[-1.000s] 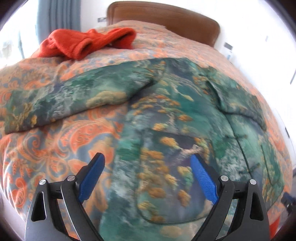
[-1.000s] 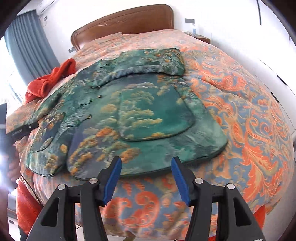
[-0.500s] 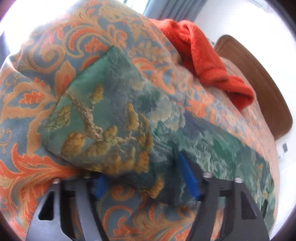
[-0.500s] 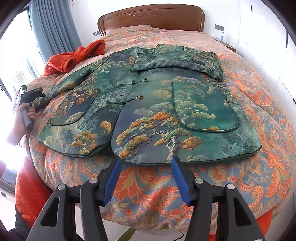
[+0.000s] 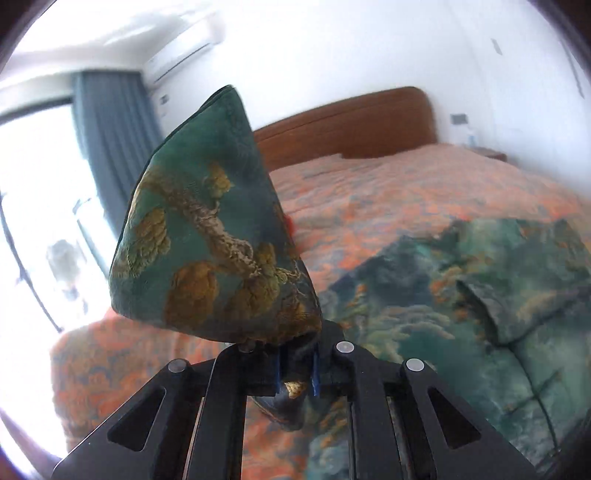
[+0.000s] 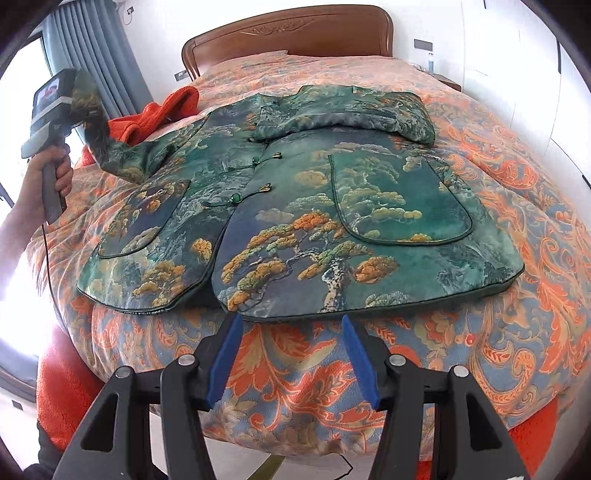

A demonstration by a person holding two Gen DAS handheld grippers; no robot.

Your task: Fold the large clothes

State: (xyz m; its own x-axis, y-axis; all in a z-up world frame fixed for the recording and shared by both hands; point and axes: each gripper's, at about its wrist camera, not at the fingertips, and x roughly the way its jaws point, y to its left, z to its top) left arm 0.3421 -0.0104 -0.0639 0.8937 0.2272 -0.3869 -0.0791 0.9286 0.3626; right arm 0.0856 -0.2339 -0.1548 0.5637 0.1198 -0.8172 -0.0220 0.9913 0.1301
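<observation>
A green brocade jacket with gold pine trees lies front up on the bed, its right sleeve folded across the chest. My left gripper is shut on the cuff of the left sleeve and holds it raised above the bed; in the right wrist view the left gripper sits high at the far left with the sleeve hanging from it. My right gripper is open and empty, just in front of the jacket's bottom hem.
The bed has an orange and blue paisley cover and a wooden headboard. An orange-red garment lies beyond the jacket's left shoulder. Curtains and a bright window are at the left.
My left gripper has closed on the left sleeve cuff and lifted it off the bed. My right gripper has stayed open near the hem.
</observation>
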